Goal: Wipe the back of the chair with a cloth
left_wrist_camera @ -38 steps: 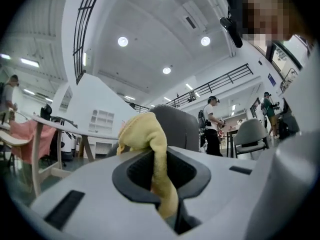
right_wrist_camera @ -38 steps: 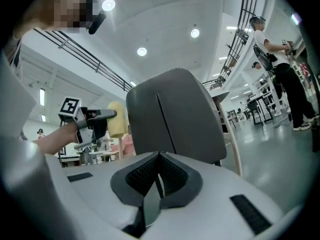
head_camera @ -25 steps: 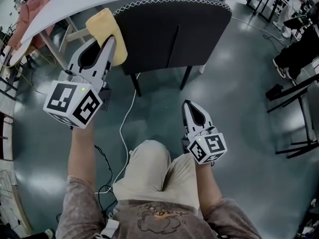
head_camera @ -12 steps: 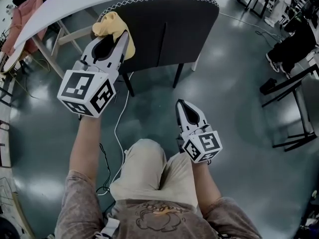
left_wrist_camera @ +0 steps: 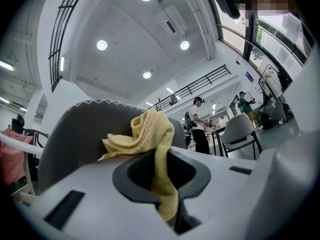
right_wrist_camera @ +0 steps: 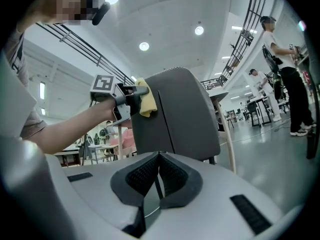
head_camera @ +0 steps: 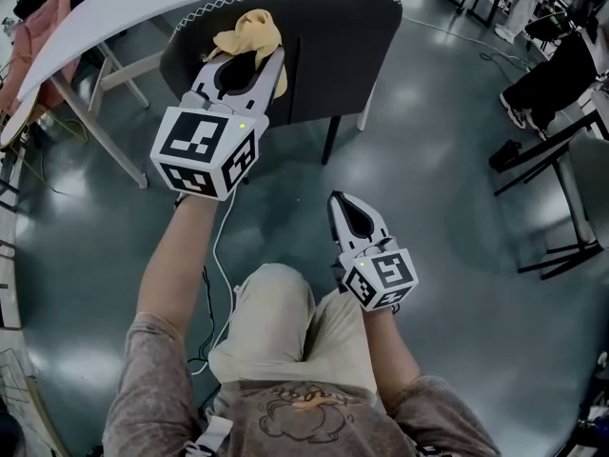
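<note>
A dark grey chair [head_camera: 333,55] with white zigzag stitching along its top edge stands ahead of me, tucked under a white table. My left gripper [head_camera: 249,60] is shut on a crumpled yellow cloth [head_camera: 249,32] and presses it against the upper left of the chair back. In the left gripper view the cloth [left_wrist_camera: 150,139] bunches out between the jaws, with the chair back [left_wrist_camera: 70,139] right behind it. My right gripper [head_camera: 348,204] hangs lower, over the floor near my knee, shut and holding nothing. The right gripper view shows the chair back [right_wrist_camera: 185,114] and the cloth [right_wrist_camera: 145,104] from the side.
The white table [head_camera: 124,3] overhangs the chair's top. A white cable [head_camera: 221,246] runs across the grey floor below the chair. Black-framed furniture [head_camera: 561,198] stands at the right, and a pink garment [head_camera: 43,17] hangs at the far left. People stand far off.
My left gripper has carried the cloth rightward along the top of the chair back, from its left edge towards the middle. The right gripper has barely moved.
</note>
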`<state>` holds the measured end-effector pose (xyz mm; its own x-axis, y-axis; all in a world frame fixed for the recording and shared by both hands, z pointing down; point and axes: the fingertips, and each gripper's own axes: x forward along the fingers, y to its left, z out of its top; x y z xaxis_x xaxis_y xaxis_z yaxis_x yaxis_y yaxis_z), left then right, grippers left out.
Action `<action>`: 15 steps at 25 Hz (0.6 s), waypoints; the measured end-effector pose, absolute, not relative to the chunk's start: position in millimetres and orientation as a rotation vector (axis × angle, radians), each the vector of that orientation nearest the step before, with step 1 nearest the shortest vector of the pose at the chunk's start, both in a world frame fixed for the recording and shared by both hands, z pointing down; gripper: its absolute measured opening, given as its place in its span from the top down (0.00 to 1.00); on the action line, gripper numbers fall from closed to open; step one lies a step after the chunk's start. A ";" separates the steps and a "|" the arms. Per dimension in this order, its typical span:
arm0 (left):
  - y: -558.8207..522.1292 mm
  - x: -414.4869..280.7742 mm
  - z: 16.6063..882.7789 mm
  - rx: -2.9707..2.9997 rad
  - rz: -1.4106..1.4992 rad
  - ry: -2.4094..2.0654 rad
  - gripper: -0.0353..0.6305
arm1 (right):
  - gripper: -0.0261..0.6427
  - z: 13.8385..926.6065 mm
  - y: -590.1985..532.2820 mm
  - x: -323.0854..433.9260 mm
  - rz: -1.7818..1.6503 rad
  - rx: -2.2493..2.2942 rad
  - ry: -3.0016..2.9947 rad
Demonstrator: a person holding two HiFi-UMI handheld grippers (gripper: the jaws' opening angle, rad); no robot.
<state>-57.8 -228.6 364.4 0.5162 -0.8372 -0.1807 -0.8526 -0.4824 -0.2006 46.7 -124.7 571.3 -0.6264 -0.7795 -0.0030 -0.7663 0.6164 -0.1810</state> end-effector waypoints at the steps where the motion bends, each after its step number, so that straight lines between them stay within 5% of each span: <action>1: -230.1 -50.9 365.0 -2.497 0.079 1.411 0.87 | 0.92 572.0 -124.3 49.0 -0.251 -1.322 2.749; 15: -261.6 36.8 393.5 -2.604 0.006 1.255 0.87 | 0.92 577.1 -115.4 71.6 -0.252 -1.395 2.712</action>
<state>36.8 -261.6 393.5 0.6289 -0.7695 -0.1114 -0.7705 -0.5975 -0.2221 71.6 -115.4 577.1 -0.5819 -0.8133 0.0029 -0.7998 0.5716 -0.1830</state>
